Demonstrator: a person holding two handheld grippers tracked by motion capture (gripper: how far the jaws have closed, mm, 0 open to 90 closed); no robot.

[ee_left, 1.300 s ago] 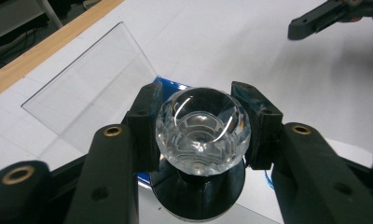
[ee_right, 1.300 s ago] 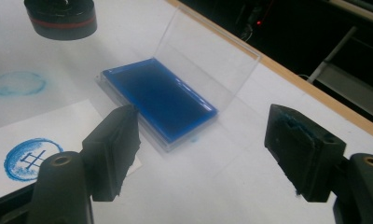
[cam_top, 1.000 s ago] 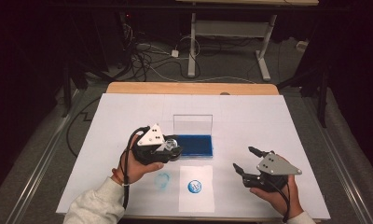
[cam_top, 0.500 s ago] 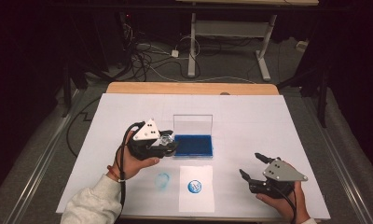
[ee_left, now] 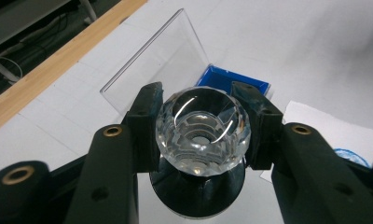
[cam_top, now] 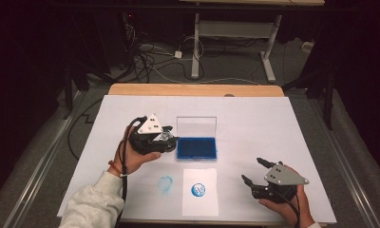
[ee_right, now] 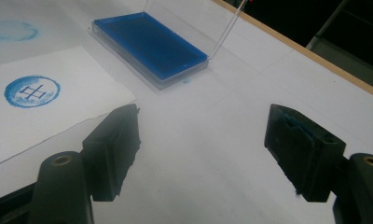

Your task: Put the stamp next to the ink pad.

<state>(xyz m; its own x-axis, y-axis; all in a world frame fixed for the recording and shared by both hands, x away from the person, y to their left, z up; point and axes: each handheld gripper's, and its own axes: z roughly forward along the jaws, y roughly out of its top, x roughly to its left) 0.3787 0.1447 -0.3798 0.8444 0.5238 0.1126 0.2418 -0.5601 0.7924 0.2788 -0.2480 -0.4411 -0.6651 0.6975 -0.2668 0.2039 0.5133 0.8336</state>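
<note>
My left hand-held gripper (ee_left: 201, 140) is clamped on the faceted glass knob of a stamp (ee_left: 202, 132), one jaw on each side, so that the dark base below the knob stays level and faces down. I hold it just left of the open ink pad (cam_top: 196, 148), whose clear lid (cam_top: 196, 127) stands upright at the back, out of the way of a downward press. The sheet of paper (cam_top: 200, 191) lies in front of the ink pad, near enough for a short carry, and bears one round blue print (cam_top: 198, 190); a fainter blue smudge (cam_top: 166, 184) marks the table (cam_top: 273, 123) beside it. My right hand-held gripper (cam_top: 253, 171) rests low at the near right with its jaws spread wide and empty, well apart from the paper. Inking the stamp seems the likely next step.
</note>
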